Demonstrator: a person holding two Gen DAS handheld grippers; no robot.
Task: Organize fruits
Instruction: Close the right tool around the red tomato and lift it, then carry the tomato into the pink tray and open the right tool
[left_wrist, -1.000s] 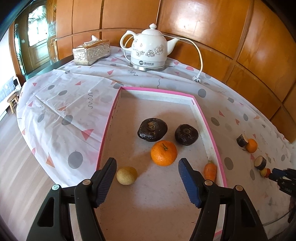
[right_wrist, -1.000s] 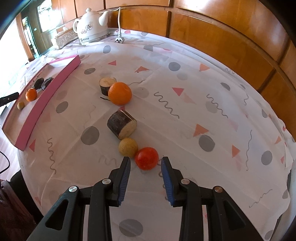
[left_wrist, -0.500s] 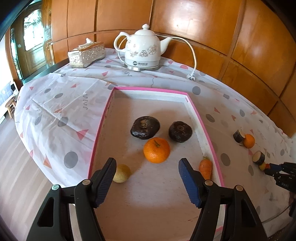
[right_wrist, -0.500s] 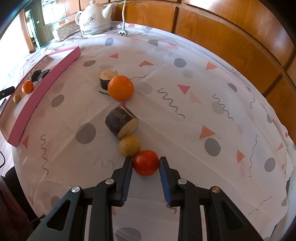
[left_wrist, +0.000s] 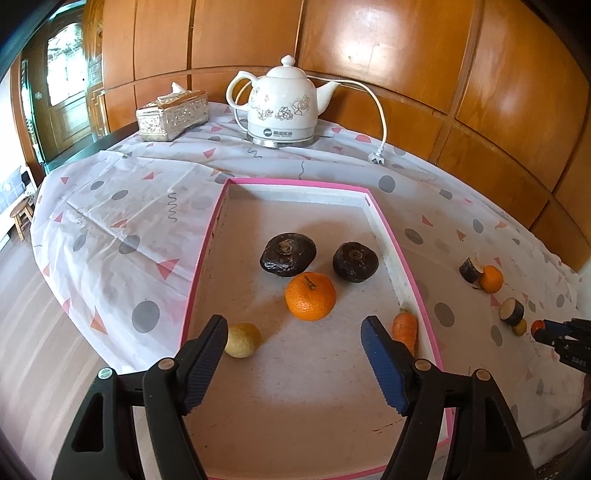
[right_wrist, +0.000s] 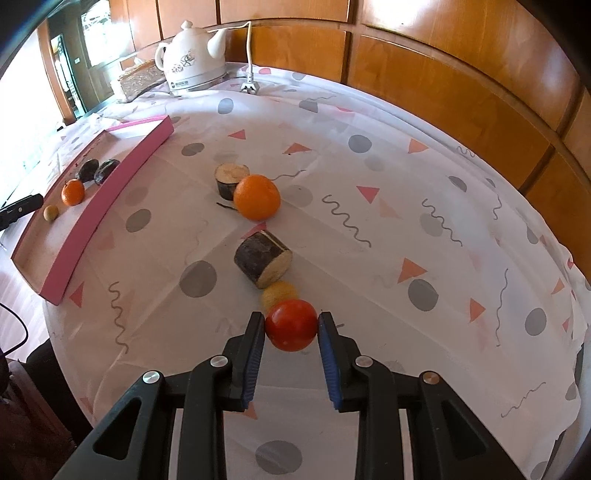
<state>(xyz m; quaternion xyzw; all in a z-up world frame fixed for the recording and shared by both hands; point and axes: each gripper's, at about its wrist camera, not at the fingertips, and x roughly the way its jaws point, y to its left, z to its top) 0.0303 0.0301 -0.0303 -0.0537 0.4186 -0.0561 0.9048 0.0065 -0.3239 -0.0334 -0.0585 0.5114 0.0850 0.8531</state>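
Note:
My right gripper (right_wrist: 291, 319) is shut on a red round fruit (right_wrist: 291, 325) on the tablecloth; both blue pads press its sides. Just beyond it lie a small yellow fruit (right_wrist: 279, 291), a cut log piece (right_wrist: 263, 264), an orange (right_wrist: 256, 197) and a second log piece (right_wrist: 231, 179). My left gripper (left_wrist: 293, 326) hovers over the pink-rimmed tray (left_wrist: 295, 181), its jaws opening with nothing between them. In the tray lie an orange (left_wrist: 310, 295), two dark round fruits (left_wrist: 288, 254) (left_wrist: 355, 261), a yellow fruit (left_wrist: 242, 339) and a carrot (left_wrist: 405, 328).
A white kettle (left_wrist: 282, 107) with its cord and plug (left_wrist: 376, 158) and a silver tissue box (left_wrist: 171, 114) stand at the table's far side. Wooden wall panels curve behind. The tablecloth drops off to the floor on the tray's left.
The right jaws closed from either side of the red fruit until they gripped it. The left jaws spread slightly wider over the tray; that hand has barely shifted.

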